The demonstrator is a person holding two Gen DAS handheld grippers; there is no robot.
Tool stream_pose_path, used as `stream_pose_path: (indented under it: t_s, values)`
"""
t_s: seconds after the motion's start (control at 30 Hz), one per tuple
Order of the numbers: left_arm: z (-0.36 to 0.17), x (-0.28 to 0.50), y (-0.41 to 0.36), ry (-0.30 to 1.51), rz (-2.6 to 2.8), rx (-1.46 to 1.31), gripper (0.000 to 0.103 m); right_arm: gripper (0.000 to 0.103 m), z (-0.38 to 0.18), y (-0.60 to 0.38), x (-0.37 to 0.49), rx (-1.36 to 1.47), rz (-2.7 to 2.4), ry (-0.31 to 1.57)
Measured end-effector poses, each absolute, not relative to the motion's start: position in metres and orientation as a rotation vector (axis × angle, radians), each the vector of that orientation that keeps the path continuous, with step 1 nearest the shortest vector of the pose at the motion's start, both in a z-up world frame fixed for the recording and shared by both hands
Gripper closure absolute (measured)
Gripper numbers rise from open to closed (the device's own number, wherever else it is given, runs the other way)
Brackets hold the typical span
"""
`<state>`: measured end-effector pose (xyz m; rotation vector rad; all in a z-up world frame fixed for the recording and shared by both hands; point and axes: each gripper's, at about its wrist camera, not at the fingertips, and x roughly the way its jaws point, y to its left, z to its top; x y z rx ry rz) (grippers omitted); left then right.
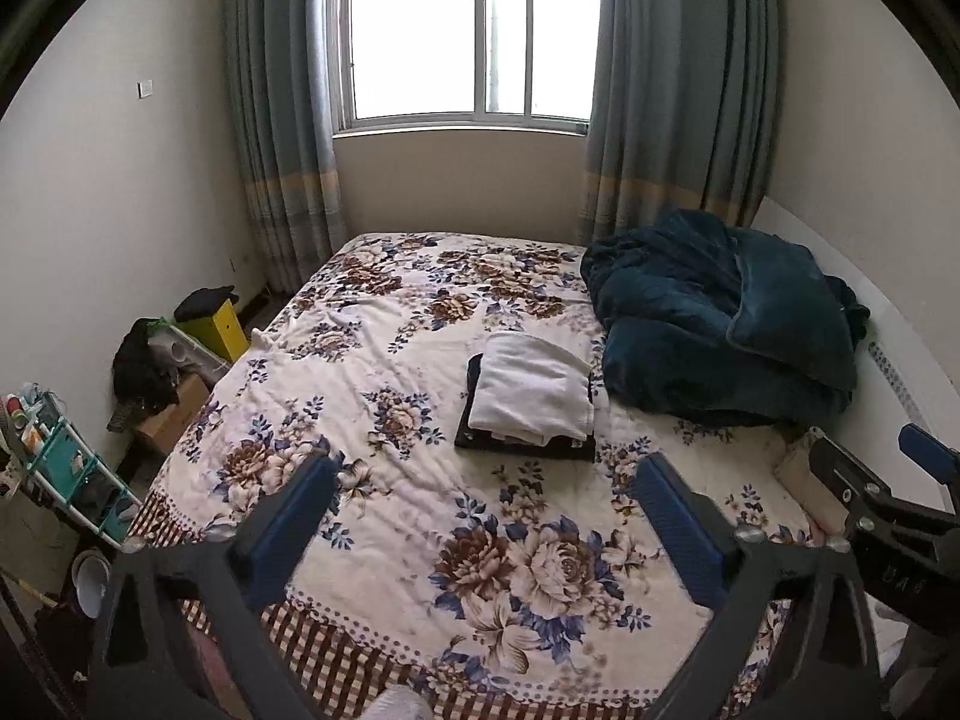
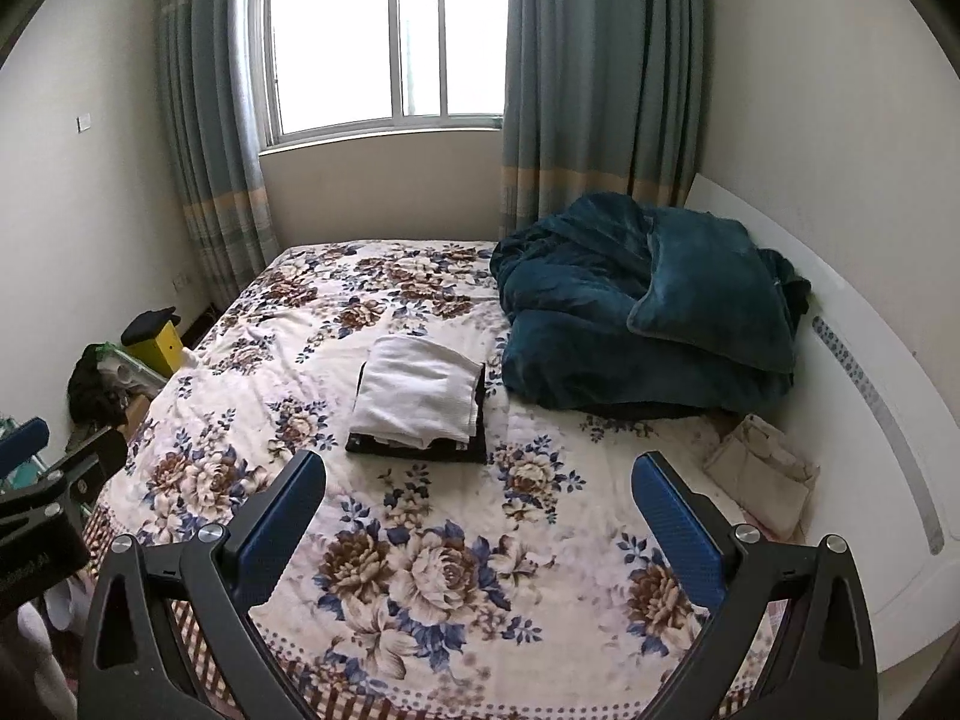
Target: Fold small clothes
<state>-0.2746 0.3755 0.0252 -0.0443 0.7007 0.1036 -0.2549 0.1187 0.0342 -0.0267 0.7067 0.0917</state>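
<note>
Tools, left (image 1: 486, 480) and right (image 2: 480, 477), gape empty; only right view shows beige bag (image 2: 762, 468) whole.

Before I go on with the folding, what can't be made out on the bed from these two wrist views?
- Dark garment, both views: the white folded cloth covers most of it.
- Beige item, left wrist view: the right hand-held gripper overlaps it.
- Near bed edge, both views: hidden behind gripper frames.
- Shelf clutter, left wrist view: too small.
</note>
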Motion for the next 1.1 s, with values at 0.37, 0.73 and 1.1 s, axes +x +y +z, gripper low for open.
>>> stream_pose_path:
  t_s: [0.37,0.73,1.1]
  values:
    - [0.026,-0.282,0.374,0.681,0.117,-0.041,0.0,0.0,0.036,0.117,-0.254,-0.027,0.119,0.711]
    - [0.026,-0.284,0.374,0.685,0.125,-0.052,0.0,0.0,0.036,0.116,-0.25,-0.031,0.134,0.72]
    - [0.028,-0.279,0.378,0.685,0.129,-0.044,0.0,0.0,0.034,0.113,-0.248,-0.021,0.137,0.722]
